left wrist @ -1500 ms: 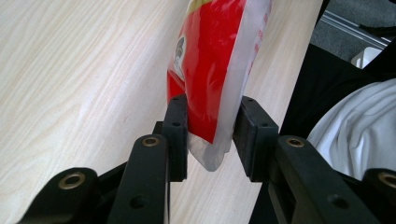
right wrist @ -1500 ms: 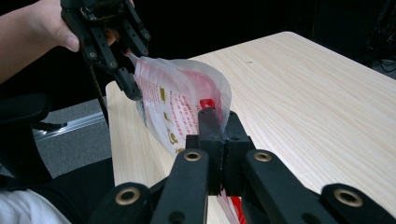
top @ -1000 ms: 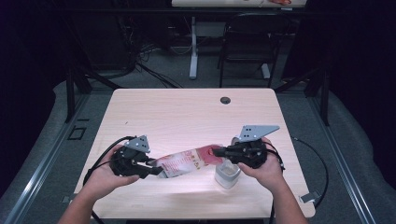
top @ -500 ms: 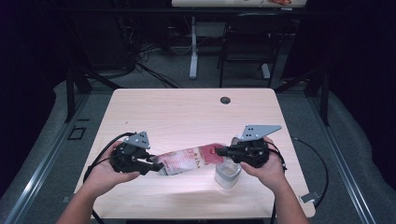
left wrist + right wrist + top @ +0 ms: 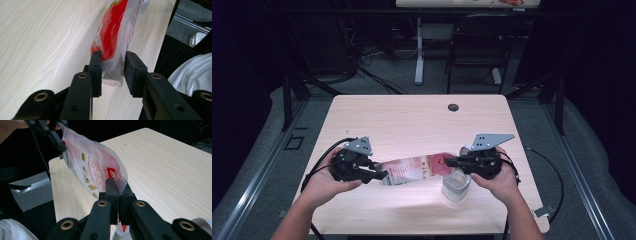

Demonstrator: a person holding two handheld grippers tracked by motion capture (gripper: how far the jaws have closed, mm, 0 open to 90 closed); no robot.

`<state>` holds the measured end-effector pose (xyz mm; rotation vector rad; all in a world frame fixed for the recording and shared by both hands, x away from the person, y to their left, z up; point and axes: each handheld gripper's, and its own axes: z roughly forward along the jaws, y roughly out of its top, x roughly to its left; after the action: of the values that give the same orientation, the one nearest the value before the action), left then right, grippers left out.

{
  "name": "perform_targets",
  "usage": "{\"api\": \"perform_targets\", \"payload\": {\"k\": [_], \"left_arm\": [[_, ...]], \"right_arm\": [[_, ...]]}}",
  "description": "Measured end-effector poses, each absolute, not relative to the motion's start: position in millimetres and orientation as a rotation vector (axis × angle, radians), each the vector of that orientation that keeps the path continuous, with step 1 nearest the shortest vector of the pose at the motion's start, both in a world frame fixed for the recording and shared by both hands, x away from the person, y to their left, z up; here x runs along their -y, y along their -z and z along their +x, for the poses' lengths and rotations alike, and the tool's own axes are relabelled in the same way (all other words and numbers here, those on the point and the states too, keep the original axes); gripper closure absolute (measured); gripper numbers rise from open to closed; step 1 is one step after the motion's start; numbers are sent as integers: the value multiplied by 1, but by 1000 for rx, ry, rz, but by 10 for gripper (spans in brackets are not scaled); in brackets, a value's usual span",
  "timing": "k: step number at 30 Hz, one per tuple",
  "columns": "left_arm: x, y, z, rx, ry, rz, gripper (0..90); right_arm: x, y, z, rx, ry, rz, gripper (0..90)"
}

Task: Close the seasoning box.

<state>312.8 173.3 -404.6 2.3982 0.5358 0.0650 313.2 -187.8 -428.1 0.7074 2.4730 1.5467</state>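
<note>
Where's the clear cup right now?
In the high view, the clear cup stands on the table near its front right, just under the right gripper and the red end of the pouch.

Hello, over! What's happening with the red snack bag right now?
Left hand-held gripper pinching one end of red bag. Right hand-held gripper shut on the other. Clear cup below.
</note>
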Motion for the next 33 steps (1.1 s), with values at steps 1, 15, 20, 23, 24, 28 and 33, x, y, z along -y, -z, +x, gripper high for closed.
{"api": "perform_targets", "payload": {"k": [1, 15, 20, 23, 24, 28, 33], "left_arm": [[-173, 404, 313, -534, -66, 2398, 698], [-172, 400, 314, -533, -73, 2387, 700], [-172, 398, 315, -535, -69, 2385, 700], [-171, 397, 315, -533, -72, 2386, 700], [-171, 397, 315, -532, -73, 2386, 701], [-170, 395, 315, -530, -76, 2388, 701], [-168, 391, 315, -531, -75, 2384, 702]], "right_arm": [[188, 428, 313, -2475, -1547, 708, 889], [192, 430, 315, -2473, -1561, 726, 884], [193, 431, 316, -2471, -1564, 731, 883], [193, 431, 316, -2474, -1555, 730, 882], [193, 431, 316, -2475, -1554, 729, 881], [194, 432, 316, -2473, -1561, 735, 880], [195, 433, 317, -2478, -1548, 736, 878]]}}
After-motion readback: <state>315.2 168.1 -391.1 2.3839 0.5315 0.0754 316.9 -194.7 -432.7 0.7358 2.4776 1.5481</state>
